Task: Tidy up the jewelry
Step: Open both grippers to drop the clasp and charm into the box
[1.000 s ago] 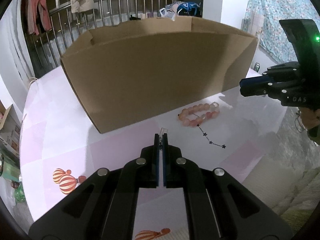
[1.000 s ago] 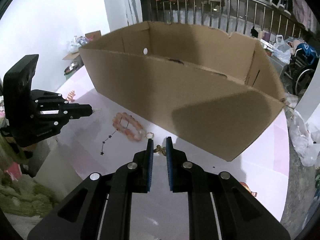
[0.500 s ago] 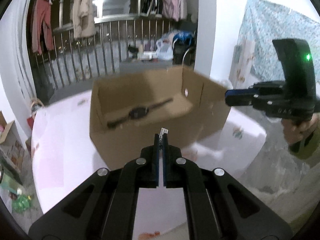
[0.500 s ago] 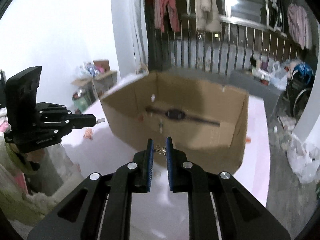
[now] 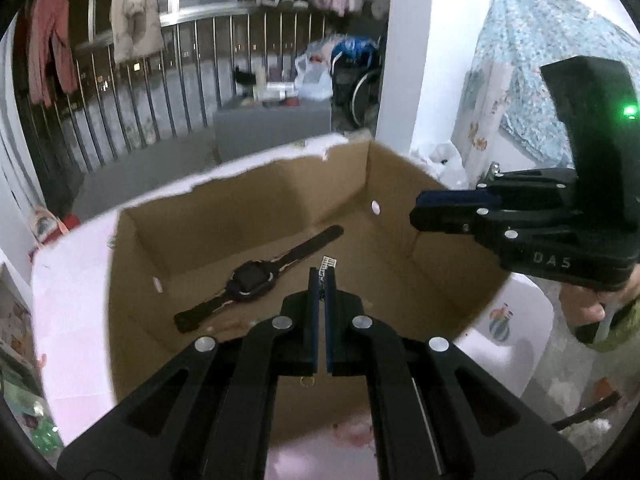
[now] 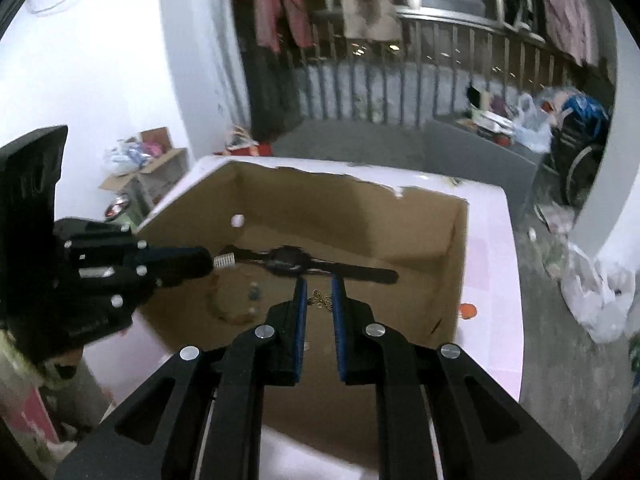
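Note:
An open cardboard box (image 5: 132, 320) stands on the table, and both grippers hover over it. A black wristwatch (image 5: 256, 284) lies flat on its floor, with a small gold ring (image 5: 307, 381) nearer me. My left gripper (image 5: 322, 276) is shut on a small silver ribbed piece (image 5: 329, 262). From the right wrist view the left gripper (image 6: 208, 263) reaches in from the left with the silver piece (image 6: 225, 260) at its tip, beside the watch (image 6: 292, 265). My right gripper (image 6: 319, 294) is shut on a gold butterfly-shaped charm (image 6: 320, 301). In the left wrist view the right gripper (image 5: 418, 212) hangs over the box's right side.
The box sits on a pink tablecloth (image 5: 68, 280) printed with balloons. A blurred ring-shaped bracelet (image 6: 224, 306) lies on the box floor. A hand (image 5: 580, 308) grips the right tool. Beyond are a railing with hung clothes (image 6: 360, 8), another cardboard box (image 6: 148, 168) and plastic bags (image 6: 592, 300).
Both grippers have risen and moved forward from low in front of the box's wall to above its opening. The pink bead bracelet on the table has dropped out of view. Both grips held.

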Available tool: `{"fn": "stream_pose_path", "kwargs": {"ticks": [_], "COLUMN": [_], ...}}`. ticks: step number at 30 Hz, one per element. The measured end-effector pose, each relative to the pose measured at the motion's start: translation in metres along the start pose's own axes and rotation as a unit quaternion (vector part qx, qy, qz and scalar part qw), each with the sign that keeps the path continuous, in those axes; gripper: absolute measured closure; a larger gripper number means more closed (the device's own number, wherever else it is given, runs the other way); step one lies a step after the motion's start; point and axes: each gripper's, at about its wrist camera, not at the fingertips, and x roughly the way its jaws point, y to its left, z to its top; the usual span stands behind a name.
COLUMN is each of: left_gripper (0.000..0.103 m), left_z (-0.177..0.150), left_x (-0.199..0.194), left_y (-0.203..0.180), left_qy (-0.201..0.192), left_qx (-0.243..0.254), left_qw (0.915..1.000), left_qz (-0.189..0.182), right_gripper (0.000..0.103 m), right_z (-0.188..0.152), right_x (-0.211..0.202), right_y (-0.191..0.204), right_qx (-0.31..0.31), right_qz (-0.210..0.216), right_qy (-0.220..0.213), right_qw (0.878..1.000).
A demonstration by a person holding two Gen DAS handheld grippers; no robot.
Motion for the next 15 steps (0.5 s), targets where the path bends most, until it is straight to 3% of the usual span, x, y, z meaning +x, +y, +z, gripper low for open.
{"fn": "stream_pose_path", "kwargs": {"ticks": [2,4,6,15], "left_gripper": [0.1,0.088,0.076,0.071], "left_z": [0.004,0.004,0.001,-0.017], "left_x": [0.015,0.022,0.019,-0.024], "left_y": [0.004,0.007,0.006,0.014], "left_qy": [0.008,0.011,0.004,-0.039], "left_qx": [-0.008,-0.015,-0.018,-0.043], "left_qw": [0.9999,0.9998,0.9998,0.9982], "left_qz": [0.002,0.004,0.008,0.016], "right_gripper": [0.089,0.085,0.075,0.072], "right_z": [0.001,0.001,-0.001,-0.022], "right_x": [0.005,0.007,0.004,-0.036], "right_y": [-0.004,-0.007,-0.009,-0.015], "right_qx": [0.006,0.013,0.018,0.032], "right_qz": [-0.01,-0.009,-0.01,0.008], "right_qy": [0.001,0.001,-0.006,-0.044], "right_qw": [1.0,1.0,1.0,0.999]}}
